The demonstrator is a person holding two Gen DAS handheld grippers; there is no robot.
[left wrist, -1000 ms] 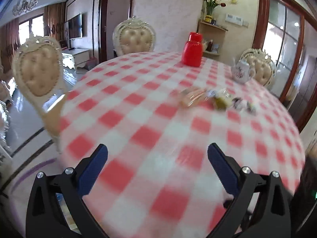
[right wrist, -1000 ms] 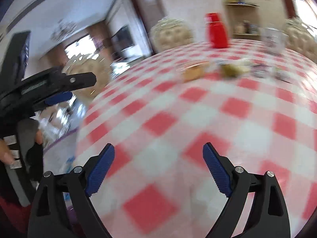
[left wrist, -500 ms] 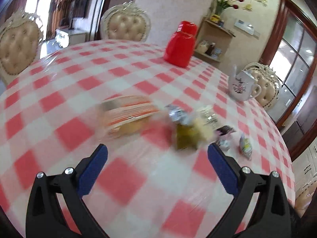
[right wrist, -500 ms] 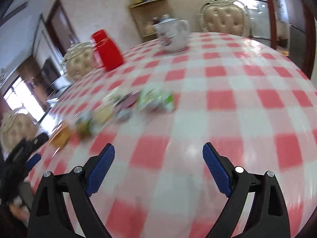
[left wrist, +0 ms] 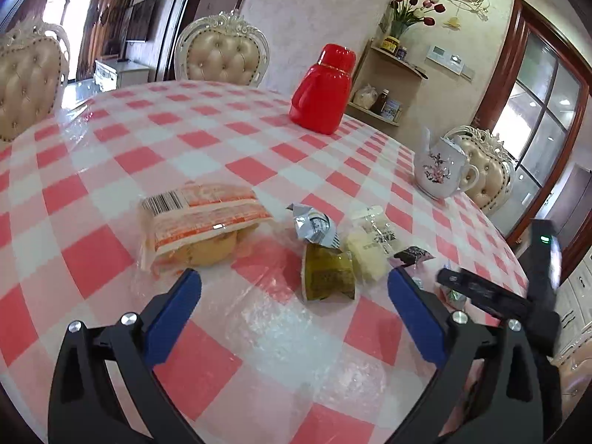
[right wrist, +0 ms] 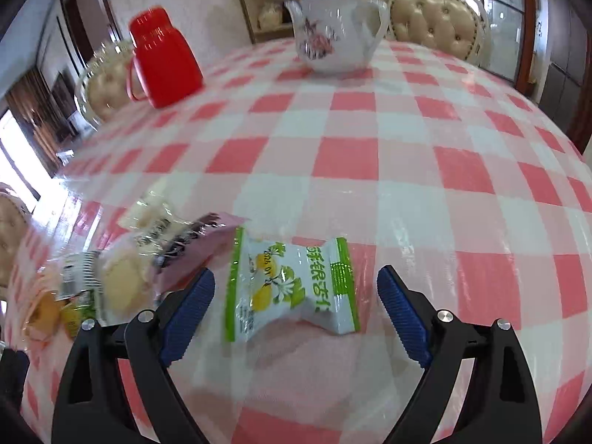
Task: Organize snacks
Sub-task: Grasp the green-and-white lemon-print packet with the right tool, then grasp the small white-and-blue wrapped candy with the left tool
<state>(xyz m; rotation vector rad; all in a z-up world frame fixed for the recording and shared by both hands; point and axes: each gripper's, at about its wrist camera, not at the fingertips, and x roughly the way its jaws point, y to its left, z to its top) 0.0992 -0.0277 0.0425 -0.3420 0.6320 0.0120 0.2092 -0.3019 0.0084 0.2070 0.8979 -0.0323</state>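
Both tongs spread wide over a loose row of snacks, nothing held.

Right tongs (right wrist: 296, 288) apart, straddling the green-and-white candy packet (right wrist: 292, 286) flat on the checked bench (right wrist: 425, 185); probably lined up for first pick, end of row, free of neighbours. Left tongs (left wrist: 294, 288) apart, hovering just short of the olive-green packet (left wrist: 327, 272), orange bread bag (left wrist: 201, 222) off to its left. Small packets overlapping, likely awkward to take singly. Red jug (left wrist: 322, 90) and teapot (right wrist: 333, 44) well clear behind.
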